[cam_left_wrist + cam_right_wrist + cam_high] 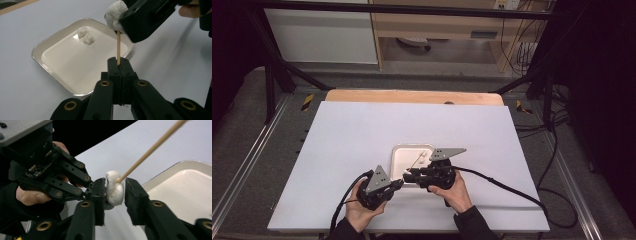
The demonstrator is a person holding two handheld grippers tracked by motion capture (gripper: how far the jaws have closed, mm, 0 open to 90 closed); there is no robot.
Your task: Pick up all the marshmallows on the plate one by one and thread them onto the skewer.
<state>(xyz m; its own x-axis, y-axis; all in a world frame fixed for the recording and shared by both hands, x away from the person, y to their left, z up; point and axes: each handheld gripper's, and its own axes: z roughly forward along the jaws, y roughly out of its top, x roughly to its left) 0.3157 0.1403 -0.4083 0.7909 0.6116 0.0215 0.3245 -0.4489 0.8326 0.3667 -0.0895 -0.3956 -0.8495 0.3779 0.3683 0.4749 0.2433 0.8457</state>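
Near the bench's (362, 135) front edge, at its middle, I count one tray (50, 47), one skewer (118, 46) and three marshmallows. Two marshmallows (85, 36) lie touching each other in the tray's far part; the third marshmallow (114, 188) sits threaded on the skewer. That tray is a shallow rounded square, glossy white inside with a thin metallic rim. My skewer is a slim round stick of pale wood; the marshmallows are white, soft-looking and lumpy.

My left gripper (119, 65) has its fingers clenched on the skewer's lower end, holding it just beside the tray's near rim. My right gripper (114, 195) comes in level from the right, its fingers either side of the threaded marshmallow: one touches it, the other stands off with a gap, so they are released, not squeezing. Both my hands grip the tool bodies from beneath, close together.
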